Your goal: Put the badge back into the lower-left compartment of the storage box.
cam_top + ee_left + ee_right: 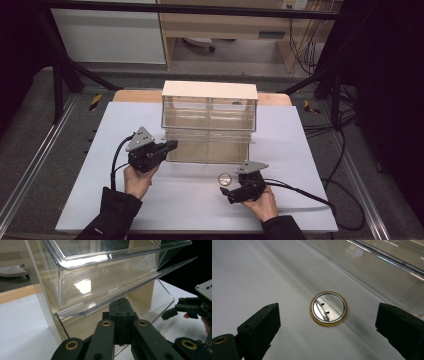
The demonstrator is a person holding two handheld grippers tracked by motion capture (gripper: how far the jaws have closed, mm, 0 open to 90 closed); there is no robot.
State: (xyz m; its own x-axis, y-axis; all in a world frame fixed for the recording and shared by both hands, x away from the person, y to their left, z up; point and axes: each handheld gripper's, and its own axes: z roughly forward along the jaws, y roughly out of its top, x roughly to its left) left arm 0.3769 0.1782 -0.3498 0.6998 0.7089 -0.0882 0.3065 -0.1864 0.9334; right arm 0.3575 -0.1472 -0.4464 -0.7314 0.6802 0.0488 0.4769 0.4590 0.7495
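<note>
A round pin badge lies face down on the white table sheet, its metal back and pin up. My right gripper is low over the sheet just in front of it, open; in the right gripper view the badge sits between the two wide-apart black pads without touching either. A clear acrylic drawer cabinet stands behind, its lower drawer pulled out. My left gripper is shut, its tips right under that drawer's clear front lip. Whether they pinch the lip is unclear.
The cabinet has a pale top and an upper clear drawer that is pushed in. Cables trail from both grippers across the sheet. The right gripper shows at the right in the left gripper view. Dark frame posts and floor lie beyond the table.
</note>
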